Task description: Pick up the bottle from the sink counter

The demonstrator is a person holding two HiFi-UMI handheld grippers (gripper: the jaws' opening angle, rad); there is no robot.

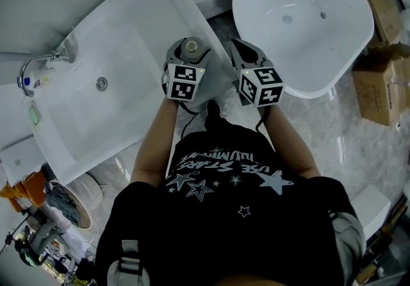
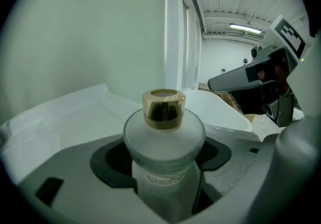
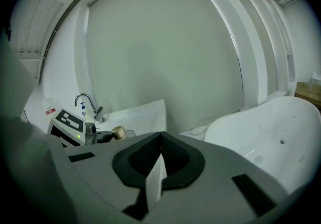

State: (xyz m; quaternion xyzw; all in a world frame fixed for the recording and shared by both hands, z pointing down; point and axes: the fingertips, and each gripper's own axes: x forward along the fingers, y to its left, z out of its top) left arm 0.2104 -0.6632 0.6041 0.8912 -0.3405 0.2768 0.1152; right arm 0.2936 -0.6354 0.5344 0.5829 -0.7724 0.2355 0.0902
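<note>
While left gripper (image 2: 161, 160) clamped dark pads (image 2: 108, 161) on the round frosted bottle (image 2: 164, 137), gold-capped, right gripper (image 3: 159, 162) jaws sat together, empty.

Upper left of the frame, the white rectangular sink table (image 1: 128, 34) runs on a slant, with the chrome tap (image 1: 35, 68) at its left end. Upper right sits the white oval tub (image 1: 301, 28), and the brown cardboard boxes (image 1: 381, 79) are just beside it at the right edge. Centre frame, the frosted gold-capped bottle (image 1: 191, 47) sits between the jaws of the left hand-held gripper (image 1: 190, 59), over the table's lower-right corner. The right hand-held gripper (image 1: 243, 54) is just beside it, between table and tub.
</note>
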